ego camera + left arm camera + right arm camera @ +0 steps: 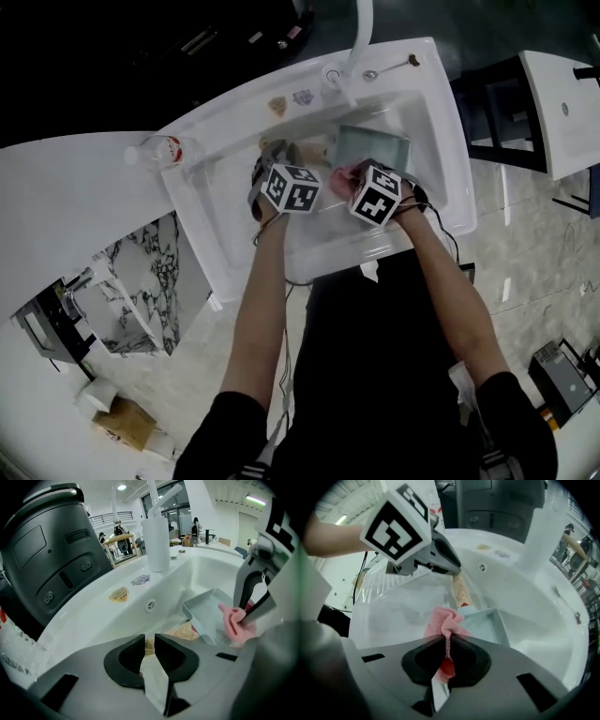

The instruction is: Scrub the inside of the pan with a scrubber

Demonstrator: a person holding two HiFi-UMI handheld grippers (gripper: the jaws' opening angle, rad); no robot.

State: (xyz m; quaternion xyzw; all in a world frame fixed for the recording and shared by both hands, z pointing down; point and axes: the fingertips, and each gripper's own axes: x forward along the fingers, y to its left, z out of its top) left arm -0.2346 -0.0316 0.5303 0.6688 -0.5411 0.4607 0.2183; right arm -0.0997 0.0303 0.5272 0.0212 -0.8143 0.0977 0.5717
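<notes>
At the far left of my head view a clear bottle [161, 150] rests on the white tabletop [66, 197], right against the rim of the white sink [445, 141]. Over the basin I have the left gripper [150, 641] pointed steeply down. Its jaws are drawn in to a narrow gap and clamped on the wooden handle [461, 590] of the pan [487, 623]. The right gripper view shows that handle running from those dark jaws to the pan's corner. Just to the right is the pink mesh scrubber [446, 620], bunched and pinched tight in the jaws of the right gripper [446, 644], with a fold sticking out past the tips. The pan, a shallow grey rectangular tray, sits inside the sink below the faucet [362, 28], further right and toward the back wall. The scrubber hangs at the pan's near edge, by the handle end; I cannot tell whether it touches the metal. The two grippers are close beside each other.
</notes>
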